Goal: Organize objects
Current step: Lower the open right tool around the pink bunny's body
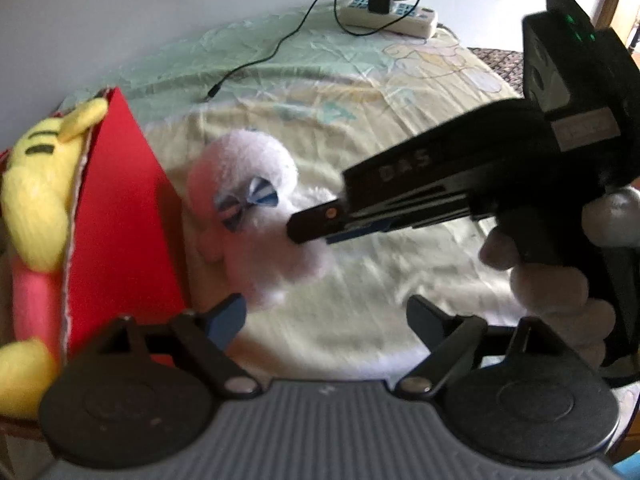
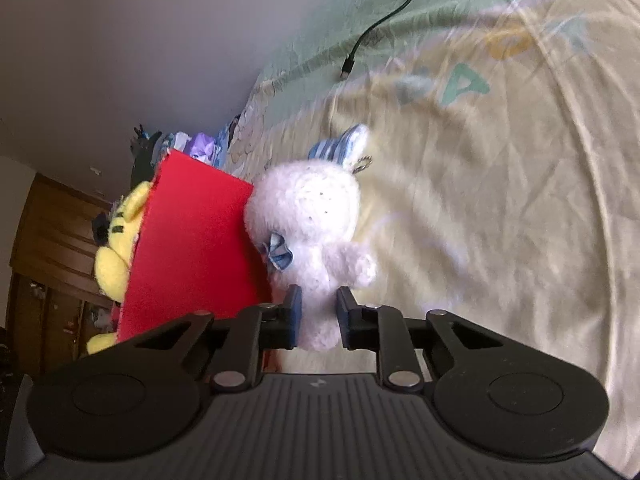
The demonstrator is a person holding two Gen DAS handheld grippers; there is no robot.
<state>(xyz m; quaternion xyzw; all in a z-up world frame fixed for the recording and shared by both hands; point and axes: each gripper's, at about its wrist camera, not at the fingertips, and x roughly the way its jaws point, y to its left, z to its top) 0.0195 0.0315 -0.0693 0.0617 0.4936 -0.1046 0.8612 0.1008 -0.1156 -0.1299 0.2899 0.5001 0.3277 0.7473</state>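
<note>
While the left wrist view takes in the far end of the bed [image 1: 360, 92], with a white power strip [image 1: 392, 16], a black charger plugged into it and a black cable [image 1: 256, 60] trailing over the sheet, the right wrist view shows instead a brown wooden cabinet [image 2: 52, 248] beyond the box and a small heap of bluish things behind it. Only the left view shows the right gripper [image 1: 316, 224] from the side, with the person's hand [image 1: 552, 272] around its handle; its tips reach into the toy's lower body.

From the right wrist view, the right gripper [image 2: 318, 312] has its jaws drawn narrow, and the white plush toy [image 2: 308, 216] sits between them, its lower body pinched by both pads. The left gripper [image 1: 324, 316] stands with its jaws wide and nothing between them, the toy lying just beyond them.

Fluffy and white, the toy has a blue-and-white striped bow at its neck, a striped ear and a small metal ring at its head. It lies on the pale yellow sheet right beside the red box [image 1: 120, 208], from which a yellow plush toy [image 1: 36, 184] pokes out.
</note>
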